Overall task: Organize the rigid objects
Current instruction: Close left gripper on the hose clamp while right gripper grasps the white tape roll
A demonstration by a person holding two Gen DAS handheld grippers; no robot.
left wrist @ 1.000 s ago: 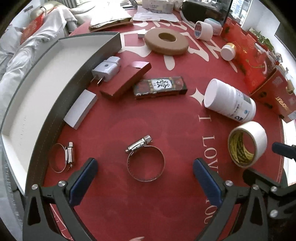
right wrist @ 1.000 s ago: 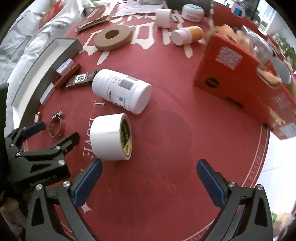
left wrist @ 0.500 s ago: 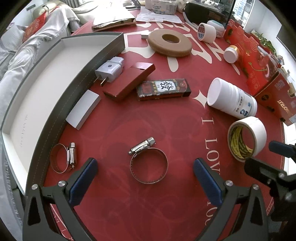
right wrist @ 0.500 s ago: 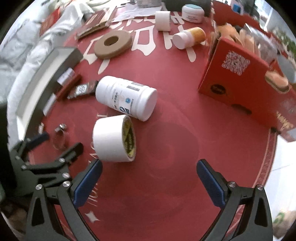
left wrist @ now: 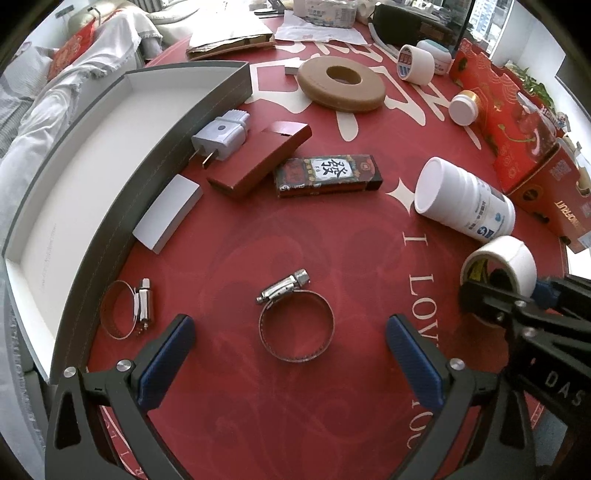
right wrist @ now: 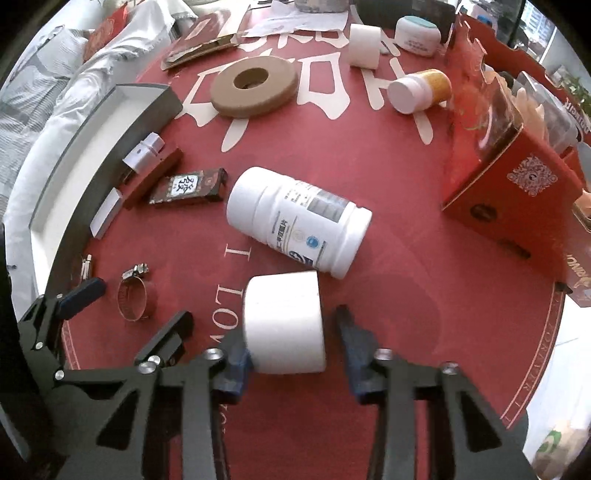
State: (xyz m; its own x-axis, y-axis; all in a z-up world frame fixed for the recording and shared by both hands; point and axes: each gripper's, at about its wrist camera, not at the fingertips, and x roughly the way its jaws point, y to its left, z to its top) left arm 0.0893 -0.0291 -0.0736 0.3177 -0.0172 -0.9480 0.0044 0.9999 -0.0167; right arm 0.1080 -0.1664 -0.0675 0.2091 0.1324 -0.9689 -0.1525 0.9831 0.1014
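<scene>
Tidying has barely begun: the tray (left wrist: pixel 155 122) at upper left is empty. The right gripper (right wrist: pixel 291 354) has just been closing around the tape roll (right wrist: pixel 282 325), low in frame. The left gripper (left wrist: pixel 288 354) hangs wide open over a clamp (left wrist: pixel 295 325), holding nothing.

A round table (left wrist: pixel 258 424) under a red cloth with cream lettering fills both frames. Upper left, white bedding (left wrist: pixel 55 92) lies rumpled. Upper right, windows (left wrist: pixel 491 22) let in bright daylight, with a green plant (left wrist: pixel 535 79) beside them.
</scene>
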